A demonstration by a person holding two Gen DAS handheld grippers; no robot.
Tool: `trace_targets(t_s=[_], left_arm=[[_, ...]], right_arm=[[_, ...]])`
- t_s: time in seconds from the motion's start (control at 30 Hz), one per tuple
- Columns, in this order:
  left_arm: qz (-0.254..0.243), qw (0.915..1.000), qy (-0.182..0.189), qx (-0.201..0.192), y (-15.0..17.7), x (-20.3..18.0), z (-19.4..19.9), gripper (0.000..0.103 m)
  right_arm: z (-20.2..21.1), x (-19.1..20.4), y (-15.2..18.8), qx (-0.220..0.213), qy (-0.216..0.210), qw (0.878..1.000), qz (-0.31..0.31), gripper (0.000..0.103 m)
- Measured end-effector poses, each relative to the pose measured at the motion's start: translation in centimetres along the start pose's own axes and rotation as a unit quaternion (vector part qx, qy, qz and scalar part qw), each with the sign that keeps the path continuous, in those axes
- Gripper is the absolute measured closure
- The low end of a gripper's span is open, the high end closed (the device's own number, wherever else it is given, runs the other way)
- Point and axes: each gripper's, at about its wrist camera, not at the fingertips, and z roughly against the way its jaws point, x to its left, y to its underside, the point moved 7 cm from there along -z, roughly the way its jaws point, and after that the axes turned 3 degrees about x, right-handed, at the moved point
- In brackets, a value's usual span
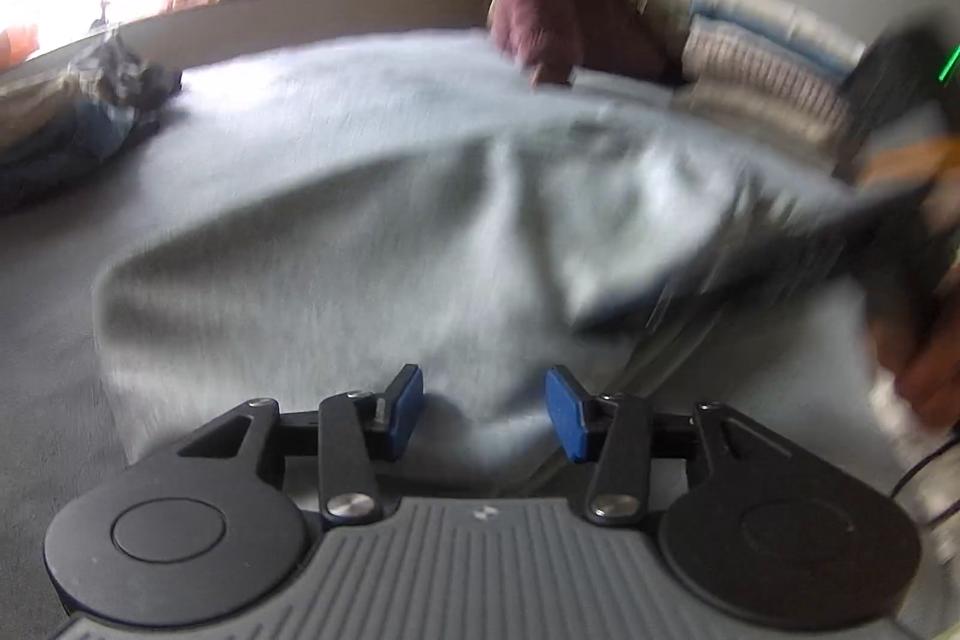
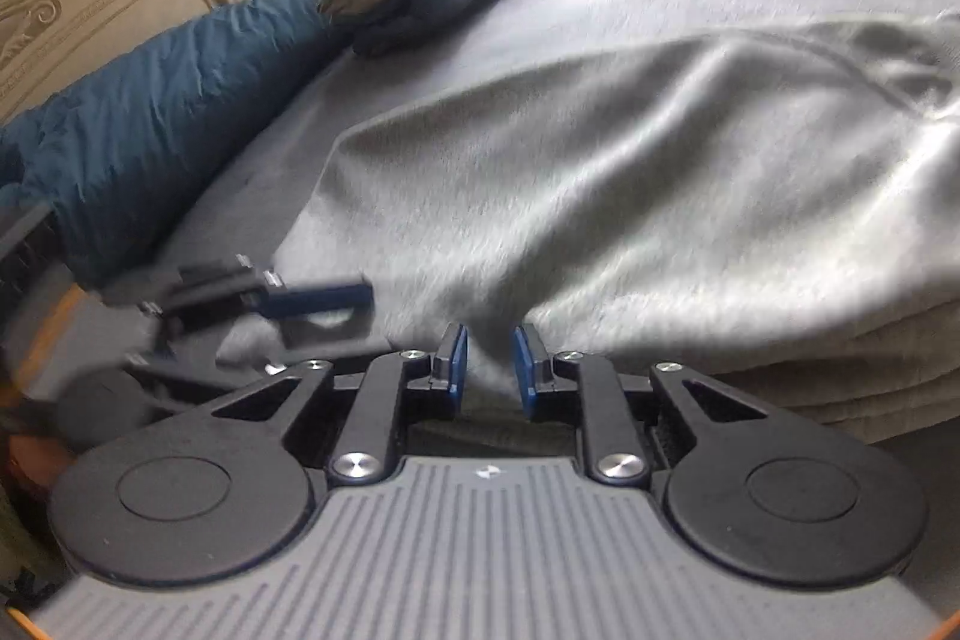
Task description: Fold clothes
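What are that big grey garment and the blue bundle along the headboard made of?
The grey garment looks like soft fleece or brushed knit: matte, fuzzy nap, thick rounded folds. The blue bundle seems a thin woven shell, perhaps nylon over padding: faint sheen, fine crinkles, puffy shape. Blur leaves both uncertain.
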Motion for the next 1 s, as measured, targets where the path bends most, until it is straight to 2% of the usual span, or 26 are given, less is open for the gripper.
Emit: trace_targets(t_s=[0.03,0.1,0.13,0.2,0.3,0.4,0.43,0.47,0.53,0.57,0.6,0.67,0.73,0.8,0.87,0.93,0.97,1.0], left_arm=[[0.004,1.0,0.001,-0.005,0.2,0.1,0.0,0.056],[0.012,0.9998,0.002,-0.014,0.6,0.2,0.1,0.053],[0.015,0.9998,0.003,-0.014,0.6,0.2,0.1,0.051],[0.019,0.9997,0.007,-0.015,0.8,0.2,0.2,0.05],[0.017,0.9997,0.006,-0.014,0.9,0.1,0.2,0.047],[0.022,0.9995,0.01,-0.018,1.1,0.3,0.3,0.047],[0.025,0.9994,0.011,-0.019,1.2,0.3,0.4,0.047],[0.028,0.9993,0.012,-0.02,1.1,0.4,0.4,0.047],[0.035,0.9991,0.015,-0.02,1.0,0.5,0.4,0.046],[0.038,0.9989,0.016,-0.02,1.0,0.6,0.5,0.046],[0.042,0.9988,0.018,-0.02,1.0,0.6,0.5,0.046],[0.056,0.998,0.024,-0.021,1.0,0.9,0.8,0.046],[0.07,0.9969,0.029,-0.023,1.0,1.1,1.1,0.045],[0.092,0.9948,0.036,-0.025,1.1,1.6,1.7,0.045],[0.116,0.9921,0.039,-0.03,1.2,2.3,2.4,0.045],[0.137,0.9891,0.04,-0.035,1.5,3.1,3.1,0.046],[0.149,0.9874,0.041,-0.037,1.6,3.6,3.4,0.046],[0.161,0.9854,0.041,-0.038,1.8,4.0,3.7,0.046]], right_arm=[[1.1,-0.4,-0.6,-0.023,0.022,0.999,0.007,0.086],[2.4,-2.6,-1.3,-0.049,0.1,0.994,0.001,0.085],[2.3,-4.6,-1.2,-0.043,0.139,0.989,-0.019,0.084],[0.9,-8.5,0.1,0.003,0.182,0.981,-0.065,0.087],[2.7,-9.9,-1.4,-0.029,0.145,0.977,-0.151,0.088],[4.0,-13.5,-1.6,-0.047,0.191,0.964,-0.178,0.084],[4.5,-14.7,-1.6,-0.054,0.206,0.959,-0.187,0.087],[4.9,-15.9,-1.6,-0.059,0.219,0.954,-0.197,0.099],[5.3,-17.6,-1.0,-0.068,0.19,0.941,-0.27,0.103],[5.6,-16.7,-1.7,-0.069,0.199,0.945,-0.249,0.102],[5.8,-15.0,-2.2,-0.079,0.201,0.953,-0.213,0.096],[6.1,-11.5,-3.2,-0.098,0.202,0.964,-0.141,0.093],[4.9,-7.5,-3.6,-0.101,0.141,0.982,-0.075,0.091],[2.9,-3.4,-3.4,-0.084,0.092,0.992,0.003,0.086],[0.8,0.0,-2.5,-0.063,0.05,0.994,0.071,0.083],[-2.0,2.4,-0.8,-0.02,0.037,0.991,0.129,0.077],[-3.6,2.8,0.3,0.012,0.044,0.987,0.154,0.072],[-3.9,3.3,0.7,0.014,0.06,0.982,0.181,0.072]])
